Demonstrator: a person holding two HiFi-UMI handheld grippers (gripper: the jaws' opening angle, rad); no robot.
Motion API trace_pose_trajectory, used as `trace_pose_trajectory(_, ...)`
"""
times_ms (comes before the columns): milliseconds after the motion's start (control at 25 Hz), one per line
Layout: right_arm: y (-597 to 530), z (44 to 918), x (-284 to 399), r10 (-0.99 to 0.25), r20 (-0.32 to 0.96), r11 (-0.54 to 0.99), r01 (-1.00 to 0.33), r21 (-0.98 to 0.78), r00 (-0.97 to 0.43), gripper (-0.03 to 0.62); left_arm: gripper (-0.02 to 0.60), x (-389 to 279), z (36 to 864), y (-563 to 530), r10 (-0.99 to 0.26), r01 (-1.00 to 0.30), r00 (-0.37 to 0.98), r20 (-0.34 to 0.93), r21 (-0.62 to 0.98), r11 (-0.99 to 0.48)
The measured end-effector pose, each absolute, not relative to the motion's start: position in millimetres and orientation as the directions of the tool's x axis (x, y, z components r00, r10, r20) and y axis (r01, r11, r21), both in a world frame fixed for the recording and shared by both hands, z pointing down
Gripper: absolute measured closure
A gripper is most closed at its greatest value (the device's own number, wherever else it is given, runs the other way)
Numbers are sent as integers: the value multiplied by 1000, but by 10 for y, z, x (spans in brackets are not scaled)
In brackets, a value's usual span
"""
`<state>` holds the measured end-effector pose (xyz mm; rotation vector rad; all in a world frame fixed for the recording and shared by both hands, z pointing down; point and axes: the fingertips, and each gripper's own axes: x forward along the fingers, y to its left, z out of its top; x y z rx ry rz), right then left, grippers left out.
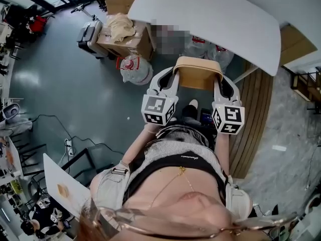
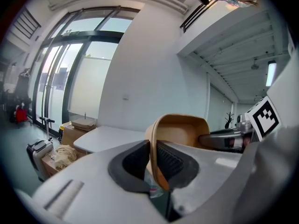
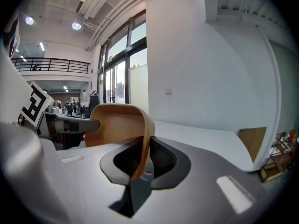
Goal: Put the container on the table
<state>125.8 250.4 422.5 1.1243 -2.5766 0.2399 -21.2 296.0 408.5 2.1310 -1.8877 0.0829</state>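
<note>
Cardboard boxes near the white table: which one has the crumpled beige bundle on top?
The box beside the grey suitcase, nearer the person, bears the bundle; the farther box does not.

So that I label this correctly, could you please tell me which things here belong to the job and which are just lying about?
Job: container, gripped by left hand-held gripper and right hand-held gripper; white table.
Lying about: cardboard boxes, suitcase, plastic bag.
</note>
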Motion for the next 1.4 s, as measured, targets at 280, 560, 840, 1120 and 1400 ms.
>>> trace_pose_trajectory(280, 2090, 4207, 1217, -658, 353, 703, -711, -28, -665, 525, 548, -236, 4062, 2587, -965, -983, 104, 240, 174, -63)
trace_pose_trajectory(560, 1783, 4128, 1290, -658, 336, 711, -703, -21, -675, 524, 548, -157, 3996, 2296, -970, -984, 93, 227, 171, -55)
trace_pose_trajectory(840, 1611, 4144, 1535, -683, 327, 680, -732, -42, -653, 528, 548, 71, 3991, 2085, -967, -984, 114, 226, 160, -78)
trace_pose_trajectory(1120, 1414, 4146, 1788, -677, 322, 686, -726, -51, -662, 528, 548, 332, 3971, 1903, -968, -986, 111, 226, 149, -79)
trace_pose_trajectory(1400, 1271, 4141, 1824, -652, 297, 716, -695, -58, -697, 530, 548, 388, 3962, 1828, -974, -989, 52, 221, 145, -20)
